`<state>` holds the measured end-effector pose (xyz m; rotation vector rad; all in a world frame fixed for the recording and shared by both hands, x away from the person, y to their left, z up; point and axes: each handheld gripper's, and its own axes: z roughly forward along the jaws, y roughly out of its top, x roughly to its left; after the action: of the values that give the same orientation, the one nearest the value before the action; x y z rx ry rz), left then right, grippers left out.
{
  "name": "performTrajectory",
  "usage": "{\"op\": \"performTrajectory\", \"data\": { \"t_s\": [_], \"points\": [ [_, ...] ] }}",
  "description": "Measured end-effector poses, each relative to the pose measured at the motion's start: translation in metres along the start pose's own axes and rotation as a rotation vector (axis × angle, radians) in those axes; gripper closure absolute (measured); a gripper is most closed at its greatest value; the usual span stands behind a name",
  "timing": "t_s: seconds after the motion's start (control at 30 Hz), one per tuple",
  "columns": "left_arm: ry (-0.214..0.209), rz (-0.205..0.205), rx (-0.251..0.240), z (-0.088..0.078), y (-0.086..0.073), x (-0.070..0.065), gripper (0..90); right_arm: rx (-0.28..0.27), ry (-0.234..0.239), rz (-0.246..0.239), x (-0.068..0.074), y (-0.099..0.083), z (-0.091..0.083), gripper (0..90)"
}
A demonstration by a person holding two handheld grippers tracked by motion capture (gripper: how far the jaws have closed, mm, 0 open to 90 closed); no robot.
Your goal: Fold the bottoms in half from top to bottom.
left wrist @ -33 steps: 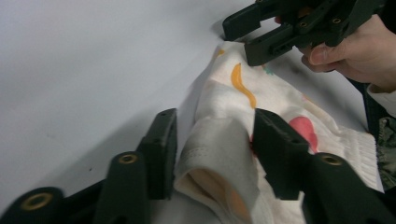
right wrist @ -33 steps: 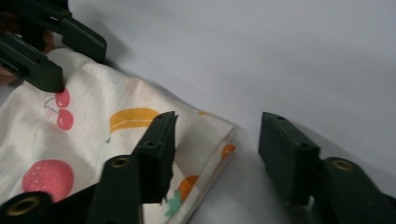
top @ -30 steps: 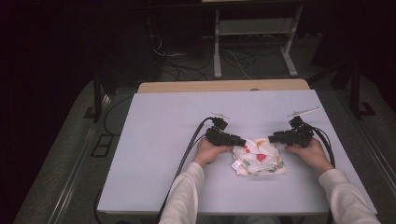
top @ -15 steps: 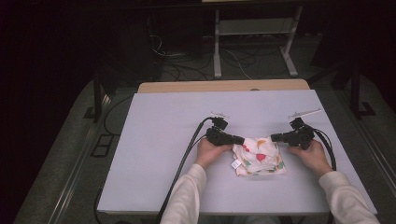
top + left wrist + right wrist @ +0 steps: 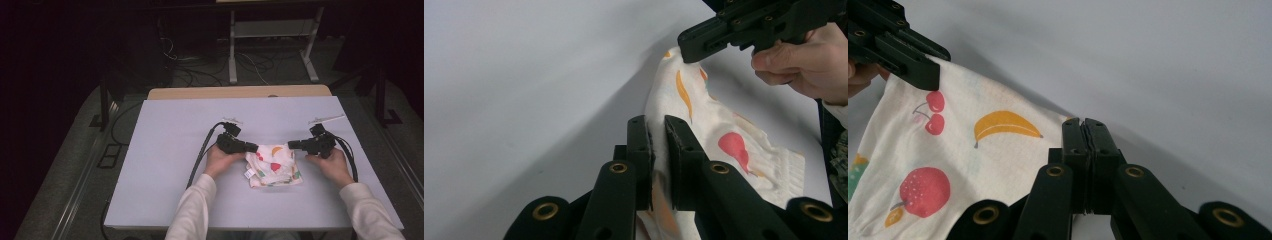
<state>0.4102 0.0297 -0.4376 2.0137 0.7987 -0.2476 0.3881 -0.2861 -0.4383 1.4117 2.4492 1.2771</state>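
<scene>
A white cloth [image 5: 274, 167] printed with fruit lies on the pale table [image 5: 150, 150] in front of the person. My left gripper [image 5: 255, 148] pinches the cloth's far left corner. Its jaws have just been closing, and in the left gripper view [image 5: 656, 122] the fabric [image 5: 734, 145] is bunched between them. My right gripper [image 5: 291, 145] is shut on the far right corner, and its jaws [image 5: 1083, 122] meet on the hem of the cloth [image 5: 948, 150]. Each gripper view shows the other gripper on its corner: the right gripper [image 5: 689, 50] and the left gripper [image 5: 928, 75].
A wooden board [image 5: 240, 92] borders the table's far edge. Beyond it, a metal stand [image 5: 270, 50] and loose cables lie on the dark floor. Black cables trail from both grippers across the table toward the person.
Both pairs of jaws closed onto the cloth's far corners. The cloth went from a crumpled heap to lying more spread between the two grippers. The hands barely shifted.
</scene>
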Motion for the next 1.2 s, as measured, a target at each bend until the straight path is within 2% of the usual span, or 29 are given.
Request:
{"op": "performTrajectory", "data": {
  "t_s": [0.27,0.5,0.7,0.87,1.0,1.1,1.2],
  "points": [
    [0.057,0.011,0.009,-0.017,0.002,0.007,81.7,0.003,-0.001,-0.007,0.011,0.015,0.014,87.2],
    [0.085,0.006,0.005,-0.031,0.008,0.015,81.7,0.003,-0.004,-0.019,0.020,0.027,0.021,87.2],
    [0.126,0.002,0.010,-0.035,0.011,0.026,81.7,0.003,-0.022,-0.029,0.026,0.035,0.028,87.2],
    [0.148,-0.011,0.020,-0.037,0.013,0.037,81.7,0.005,-0.028,-0.019,0.027,0.041,0.037,87.2],
    [0.159,-0.026,-0.005,-0.039,0.014,0.045,81.7,-0.002,-0.032,-0.018,0.029,0.047,0.042,87.2],
    [0.178,-0.034,-0.047,-0.042,0.013,0.050,81.8,-0.012,-0.030,-0.017,0.030,0.050,0.045,87.2],
    [0.199,-0.020,-0.061,-0.042,0.013,0.053,81.9,-0.017,-0.031,-0.013,0.029,0.053,0.049,87.2]
  ]
}}
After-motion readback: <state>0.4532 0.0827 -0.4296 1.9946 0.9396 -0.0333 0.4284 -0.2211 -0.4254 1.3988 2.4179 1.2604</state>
